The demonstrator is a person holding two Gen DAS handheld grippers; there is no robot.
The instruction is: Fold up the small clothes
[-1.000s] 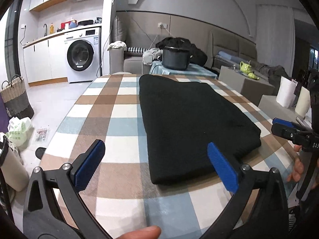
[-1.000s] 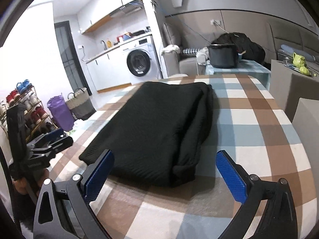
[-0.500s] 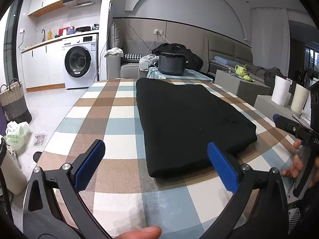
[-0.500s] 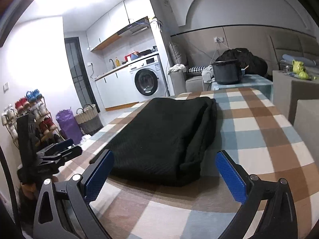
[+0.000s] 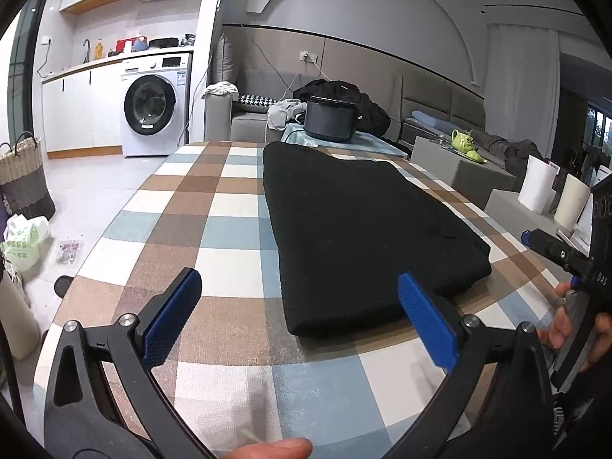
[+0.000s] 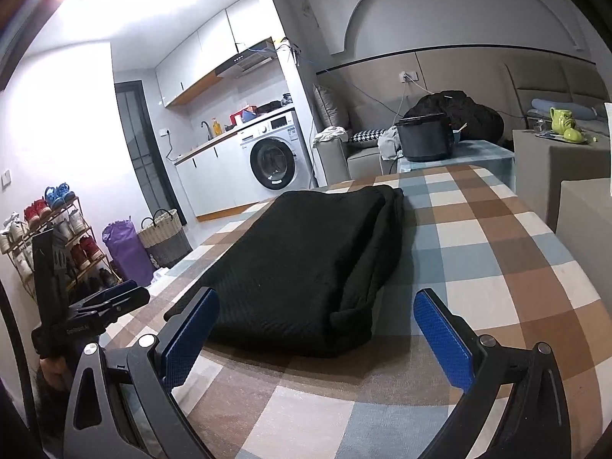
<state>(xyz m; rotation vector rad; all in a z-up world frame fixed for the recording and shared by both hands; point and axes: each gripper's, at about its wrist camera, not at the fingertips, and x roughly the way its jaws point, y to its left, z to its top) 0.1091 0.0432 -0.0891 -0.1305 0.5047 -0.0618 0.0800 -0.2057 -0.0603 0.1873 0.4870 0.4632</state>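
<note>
Table (image 5: pixel 214 229), checked cloth: being occupied along its middle by the item below.
Black knit garment (image 5: pixel 363 237), folded flat: being left untouched, ahead of both grippers.
Left gripper (image 5: pixel 302 319), right gripper (image 6: pixel 317 329): jaws being held wide apart, nothing gripped.

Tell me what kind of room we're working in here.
Most likely a small open-plan flat, kitchen and living room in one. A washer sits under a counter with a sink tap, a grey sofa runs along the wall, and a shoe rack stands by the door.
</note>
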